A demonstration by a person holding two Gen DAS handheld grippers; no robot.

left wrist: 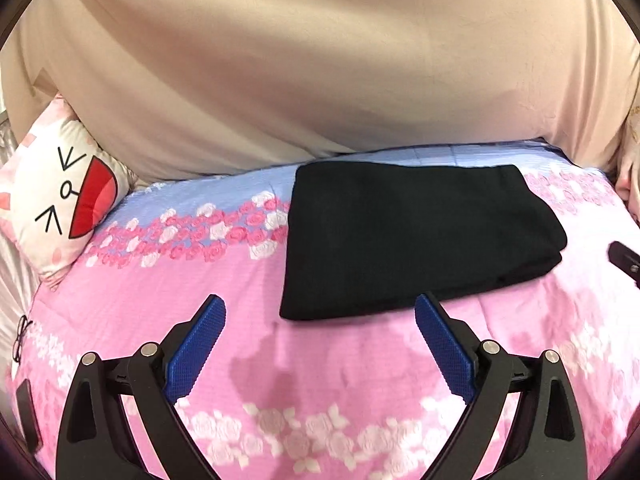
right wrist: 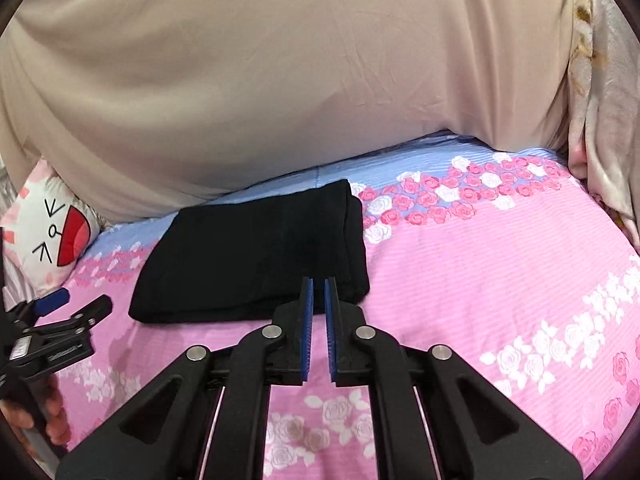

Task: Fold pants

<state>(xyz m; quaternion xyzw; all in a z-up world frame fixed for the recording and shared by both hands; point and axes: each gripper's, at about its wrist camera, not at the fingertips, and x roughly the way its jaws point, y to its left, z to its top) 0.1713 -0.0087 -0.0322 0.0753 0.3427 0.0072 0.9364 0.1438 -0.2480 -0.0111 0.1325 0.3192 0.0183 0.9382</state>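
The black pants (left wrist: 408,236) lie folded into a flat rectangle on the pink flowered bed cover (left wrist: 312,392). They also show in the right wrist view (right wrist: 256,252). My left gripper (left wrist: 320,308) is open and empty, just in front of the near edge of the pants. My right gripper (right wrist: 319,284) is shut with nothing between its blue pads, its tips over the near right edge of the pants. The left gripper also shows at the left of the right wrist view (right wrist: 76,304).
A large beige quilt (left wrist: 320,60) is heaped at the back of the bed. A white cartoon-face pillow (left wrist: 60,200) lies at the back left. Glasses (left wrist: 20,340) lie at the left bed edge. A patterned curtain (right wrist: 600,100) hangs at the right.
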